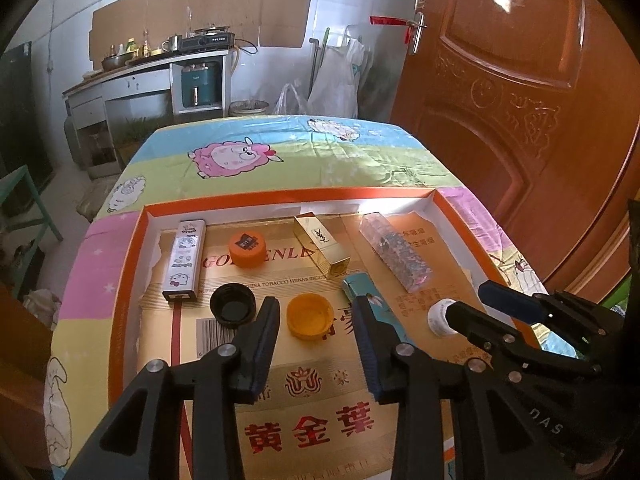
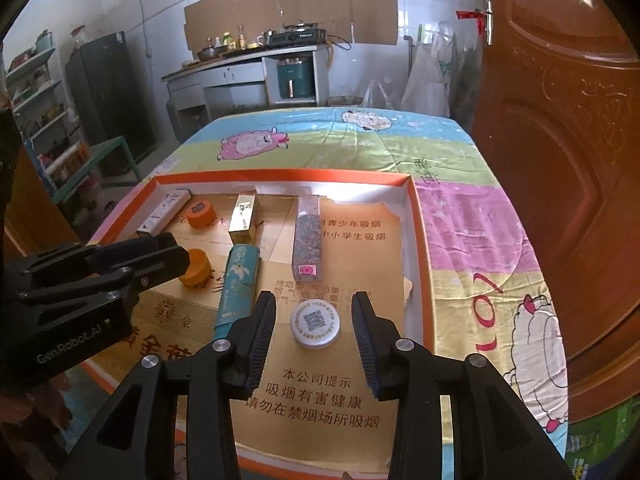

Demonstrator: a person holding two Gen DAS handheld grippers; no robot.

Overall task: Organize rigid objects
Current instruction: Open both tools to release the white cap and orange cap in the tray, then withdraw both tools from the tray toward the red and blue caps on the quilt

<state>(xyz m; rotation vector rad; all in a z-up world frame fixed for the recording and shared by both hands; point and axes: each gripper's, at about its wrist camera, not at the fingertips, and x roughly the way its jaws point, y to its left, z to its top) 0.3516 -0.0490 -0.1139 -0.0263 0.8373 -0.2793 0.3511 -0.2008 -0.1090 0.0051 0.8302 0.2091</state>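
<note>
a: where did the round yellow plastic cap [image 1: 309, 317] sit?
b: hollow side up on the gold printed cardboard lining the shallow orange-rimmed box tray [image 1: 132, 248], between the spread fingers of the left gripper [image 1: 316, 316], which gripped nothing.
a: and the flat white round cap with a printed code [image 2: 315, 323]?
b: between the right gripper [image 2: 314, 316], fingers parted, empty. the long teal printed box [image 2: 237, 285] lay just beside it, pointing away.
</note>
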